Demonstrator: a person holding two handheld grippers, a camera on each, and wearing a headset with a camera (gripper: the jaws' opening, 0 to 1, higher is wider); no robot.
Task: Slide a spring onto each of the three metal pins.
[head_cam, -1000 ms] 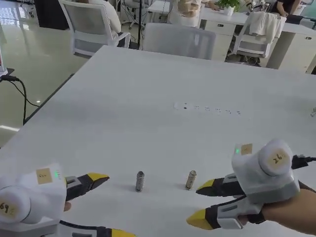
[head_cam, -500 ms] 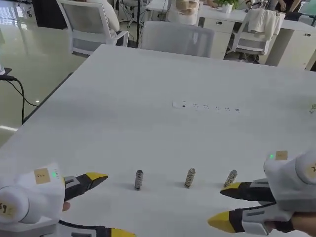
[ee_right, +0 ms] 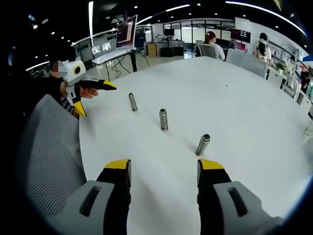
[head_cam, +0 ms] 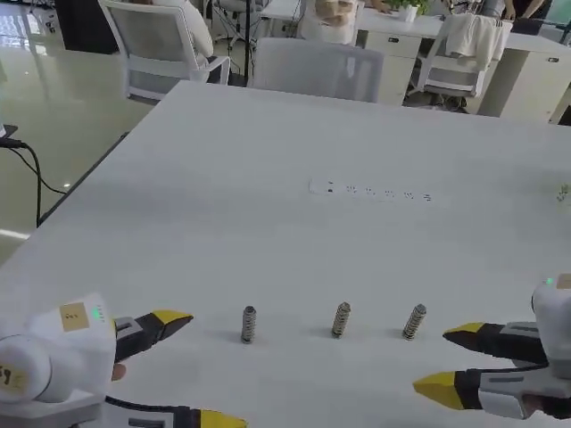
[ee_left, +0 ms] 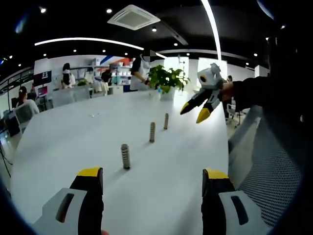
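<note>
Three springs stand upright on pins in a row on the white table (head_cam: 294,232): a left spring (head_cam: 249,325), a middle spring (head_cam: 341,319) and a right spring (head_cam: 415,321). My left gripper (head_cam: 196,368) is open, a little left of the left spring, with nothing between its yellow tips. In the left gripper view the left gripper (ee_left: 152,176) looks along the row, nearest spring (ee_left: 125,156) ahead. My right gripper (head_cam: 446,359) is open, just right of the right spring, holding nothing. In the right gripper view the right gripper (ee_right: 164,166) has the nearest spring (ee_right: 203,144) just beyond its jaws.
White office chairs (head_cam: 161,45) stand at the table's far edge, with desks (head_cam: 464,53) behind them. A faint row of small marks (head_cam: 370,192) lies mid-table. A mesh chair back (ee_right: 49,156) is beside the near edge.
My right gripper has pulled to the right and toward me, uncovering the third spring. The left gripper has stayed put. The head camera tilted slightly.
</note>
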